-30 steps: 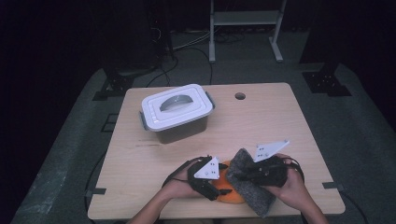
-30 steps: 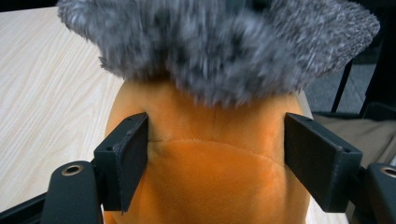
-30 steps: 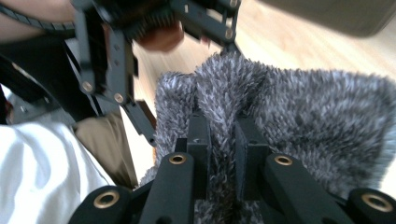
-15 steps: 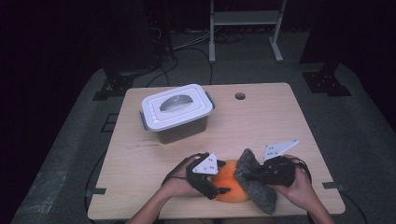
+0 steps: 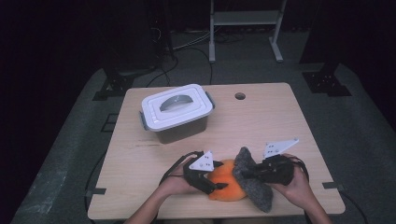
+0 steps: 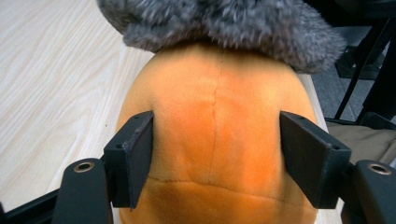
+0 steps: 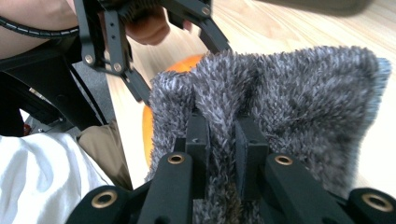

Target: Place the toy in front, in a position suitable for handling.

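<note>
The work in hand looks like pulling the grey furry cover (image 5: 254, 179) off, or onto, the orange plush toy (image 5: 227, 186), which lies at the lower middle of the high view, on the near edge of the desk (image 5: 261, 126). To do it well, I judge the left gripper (image 5: 212, 184) should seat squarely across the plush body before any pull, low on the seam side where the stuffing is firm, so the toy does not roll or slip out. In the left gripper view its fingers (image 6: 133, 161) stand at either flank of the orange body, touching or just beside it; they have just been closing with the toy between them, and I cannot tell whether they press it yet. The right gripper (image 7: 223, 140) is nearly shut, pinching a fold of the grey fur at the lower middle of its own view; its pull should run straight along the toy, away from the left hand, in one slow draw. In the high view both hands come in from the bottom edge, palms over the gripper bodies, the fingers pointing toward each other across the toy. The white lidded box (image 5: 176, 112) sits well apart at the upper left of the desk.
</note>
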A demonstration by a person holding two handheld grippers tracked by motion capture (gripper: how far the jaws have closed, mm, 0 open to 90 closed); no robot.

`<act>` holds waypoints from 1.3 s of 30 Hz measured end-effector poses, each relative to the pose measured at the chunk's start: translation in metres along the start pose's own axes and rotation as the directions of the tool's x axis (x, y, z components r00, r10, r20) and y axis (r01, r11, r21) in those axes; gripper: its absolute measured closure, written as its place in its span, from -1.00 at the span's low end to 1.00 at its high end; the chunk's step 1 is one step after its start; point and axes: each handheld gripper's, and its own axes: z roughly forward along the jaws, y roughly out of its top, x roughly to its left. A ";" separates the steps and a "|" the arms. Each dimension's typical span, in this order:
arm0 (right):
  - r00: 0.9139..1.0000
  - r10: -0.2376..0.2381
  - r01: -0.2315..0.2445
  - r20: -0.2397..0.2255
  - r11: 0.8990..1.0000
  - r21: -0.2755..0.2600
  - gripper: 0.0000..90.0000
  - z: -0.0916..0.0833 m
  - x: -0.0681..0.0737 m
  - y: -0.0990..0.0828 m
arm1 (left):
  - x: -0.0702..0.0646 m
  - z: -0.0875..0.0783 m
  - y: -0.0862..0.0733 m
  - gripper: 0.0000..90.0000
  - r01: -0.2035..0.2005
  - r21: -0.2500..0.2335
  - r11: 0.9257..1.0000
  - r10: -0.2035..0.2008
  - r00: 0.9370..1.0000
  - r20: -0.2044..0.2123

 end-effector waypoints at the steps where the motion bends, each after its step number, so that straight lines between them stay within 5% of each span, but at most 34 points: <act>1: 1.000 0.009 -0.009 0.001 1.000 -0.001 0.72 -0.002 -0.002 -0.002 | 0.001 0.000 -0.001 -0.34 0.009 -0.005 1.000 -0.009 1.000 0.003; 13: 0.994 0.100 -0.099 -0.037 0.995 0.014 0.71 -0.005 -0.020 -0.020 | 0.002 -0.009 -0.010 -0.34 0.019 -0.007 1.000 -0.019 1.000 0.010; 18: 0.994 0.106 -0.106 -0.012 0.994 0.027 0.71 -0.008 -0.022 -0.022 | 0.003 -0.011 -0.012 -0.35 0.027 -0.008 1.000 -0.027 1.000 0.013; 24: 0.996 0.084 -0.085 -0.027 0.996 -0.027 0.71 -0.012 -0.014 -0.013 | 0.003 -0.012 -0.014 -0.35 0.023 -0.007 1.000 -0.023 1.000 0.020; 29: 0.994 0.100 -0.099 -0.041 0.995 0.025 0.70 -0.005 -0.019 -0.018 | 0.002 -0.011 -0.014 -0.38 0.027 -0.011 1.000 -0.027 1.000 0.015; 32: 0.993 0.116 -0.115 -0.009 0.991 0.064 0.70 -0.008 -0.023 -0.023 | 0.002 -0.011 -0.013 -0.38 0.026 -0.008 1.000 -0.026 1.000 0.015; 39: 0.996 0.080 -0.082 -0.034 0.995 -0.050 0.71 -0.019 -0.013 -0.006 | 0.001 -0.009 -0.011 -0.40 0.025 -0.002 1.000 -0.025 1.000 0.016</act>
